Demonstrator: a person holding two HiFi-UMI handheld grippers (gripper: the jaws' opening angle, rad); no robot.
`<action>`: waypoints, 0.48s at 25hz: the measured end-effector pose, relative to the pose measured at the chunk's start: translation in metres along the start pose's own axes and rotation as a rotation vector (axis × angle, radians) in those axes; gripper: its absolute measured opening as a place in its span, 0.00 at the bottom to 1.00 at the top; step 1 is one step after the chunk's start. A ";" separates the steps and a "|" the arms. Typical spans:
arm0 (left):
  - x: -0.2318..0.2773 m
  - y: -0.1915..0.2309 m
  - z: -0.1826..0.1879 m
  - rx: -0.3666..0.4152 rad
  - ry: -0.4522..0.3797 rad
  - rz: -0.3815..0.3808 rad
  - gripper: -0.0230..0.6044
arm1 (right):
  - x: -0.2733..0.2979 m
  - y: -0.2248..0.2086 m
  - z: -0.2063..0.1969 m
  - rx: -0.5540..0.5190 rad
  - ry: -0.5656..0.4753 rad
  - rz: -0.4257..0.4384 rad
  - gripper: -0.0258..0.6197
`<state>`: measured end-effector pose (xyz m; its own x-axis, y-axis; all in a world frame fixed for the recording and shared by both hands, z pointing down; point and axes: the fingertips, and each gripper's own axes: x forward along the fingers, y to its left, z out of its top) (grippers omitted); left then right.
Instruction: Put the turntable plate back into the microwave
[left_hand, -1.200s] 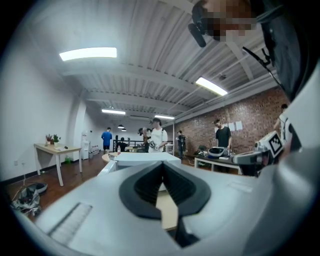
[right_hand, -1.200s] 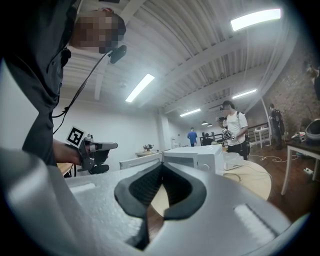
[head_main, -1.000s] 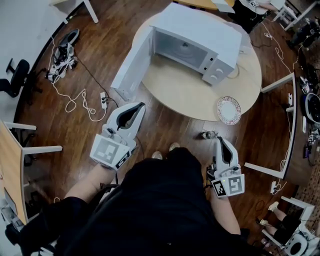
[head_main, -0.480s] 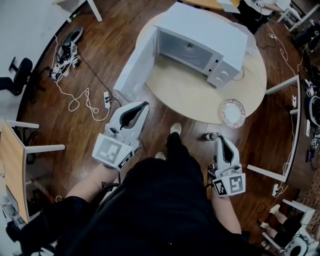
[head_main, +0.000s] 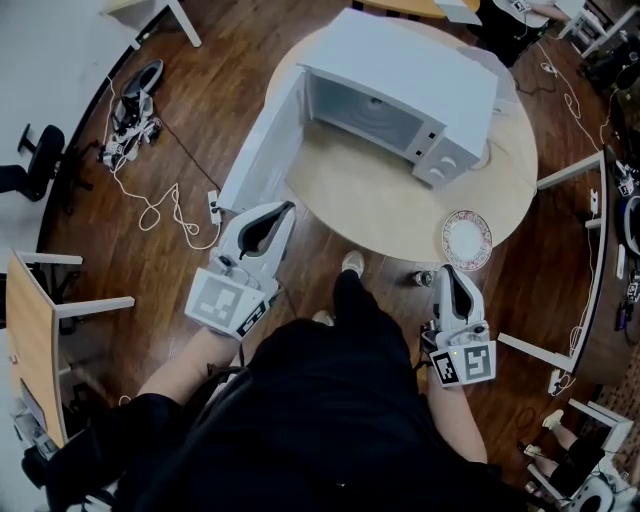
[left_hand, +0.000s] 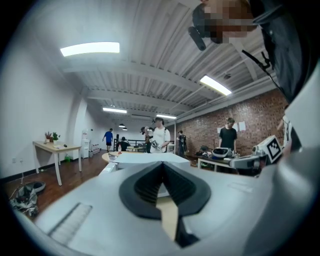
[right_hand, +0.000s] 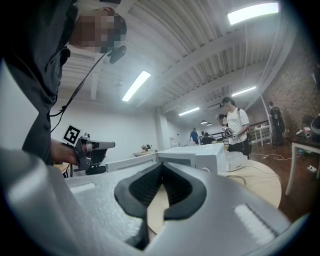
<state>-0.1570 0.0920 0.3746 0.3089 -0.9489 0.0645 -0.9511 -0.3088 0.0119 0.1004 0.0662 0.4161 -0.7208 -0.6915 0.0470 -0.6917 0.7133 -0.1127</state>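
Well, one plate (head_main: 467, 240) lies on the round, pale wooden tabletop (head_main: 370, 195). It is near the edge, to the right of the one microwave (head_main: 410, 60) and apart from it. The plate is round, with a white middle and a reddish patterned rim (the pattern is too small to make out). The microwave is a white box. Its door (head_main: 262, 140) stands swung wide open to the left, and two round knobs (head_main: 447, 160) sit on the panel at its right end. No brand or lettering on it can be read.

Two tools show, one in each hand, both of pale grey plastic with black ribbed pads. The left tool (head_main: 285, 208) points toward the tabletop's near edge, beside the open door. Its own view shows the pads meeting at the tips, closed with nothing between them. The right tool (head_main: 447, 270) reaches the tabletop's edge near the plate, its jaws likewise pressed together and empty. Each carries one cube (head_main: 222, 305) with black-and-white square markers (patterns, not words).

Underneath is a dark plank floor (head_main: 200, 80). One white power strip (head_main: 212, 203) and a loose white cable (head_main: 150, 205) lie left of the door.
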 end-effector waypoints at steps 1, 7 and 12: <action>0.005 0.003 0.000 -0.002 -0.002 0.005 0.04 | 0.005 -0.003 0.000 0.001 0.003 0.003 0.04; 0.042 0.024 -0.001 -0.018 0.014 0.010 0.04 | 0.035 -0.030 0.003 0.013 0.015 -0.004 0.04; 0.079 0.038 0.002 -0.022 0.036 0.000 0.04 | 0.063 -0.054 0.001 0.036 0.016 -0.012 0.04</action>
<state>-0.1690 0.0046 0.3786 0.3092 -0.9457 0.1005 -0.9510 -0.3073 0.0339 0.0929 -0.0161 0.4241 -0.7136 -0.6976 0.0641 -0.6981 0.7005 -0.1480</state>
